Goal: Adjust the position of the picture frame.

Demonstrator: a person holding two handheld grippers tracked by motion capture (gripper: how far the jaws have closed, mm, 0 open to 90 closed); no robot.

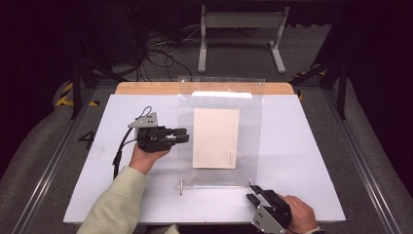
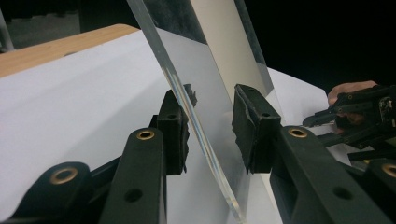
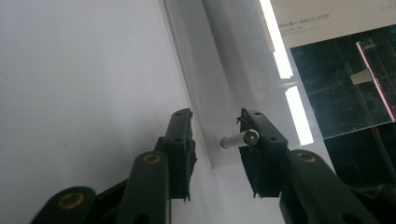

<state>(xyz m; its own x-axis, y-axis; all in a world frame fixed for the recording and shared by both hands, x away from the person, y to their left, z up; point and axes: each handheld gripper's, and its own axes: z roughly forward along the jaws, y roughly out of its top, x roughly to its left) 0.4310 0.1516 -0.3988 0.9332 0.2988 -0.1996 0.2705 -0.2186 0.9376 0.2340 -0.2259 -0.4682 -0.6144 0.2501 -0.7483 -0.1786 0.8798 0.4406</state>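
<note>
Where the left gripper point(image 1: 181, 135) is seen at centre left of the high view, its jaws are found parted, pointing toward the right of the frame at the left edge of a clear acrylic sheet point(image 1: 251, 141). In the left gripper view that edge point(image 2: 196, 126) is seen running diagonally between the two black pads point(image 2: 173, 133), with a gap visible on the right-hand side; contact on the left-hand pad cannot be confirmed, and no grip is established. The right gripper point(image 1: 253, 192) is recorded at lower right of the high view, jaws likewise parted, at the sheet's near right corner. In the right gripper view a short metal standoff pin point(image 3: 239, 138) is noted projecting from that corner, its tip lying against the inner face of the right-hand jaw, while the left-hand jaw stands apart from the sheet; nothing is clamped. A second pin point(image 1: 180, 187) is observed at the near left corner in the high view. Under the sheet a cream card point(image 1: 216, 138) is seen lying at mid-frame, with small print near its lower right corner. The assembly is set on a white table surface point(image 1: 126, 190), backed by a wooden strip point(image 1: 146, 88) along the upper edge. A grey metal stand point(image 1: 241, 36) is noted on the floor at the top of the frame.
</note>
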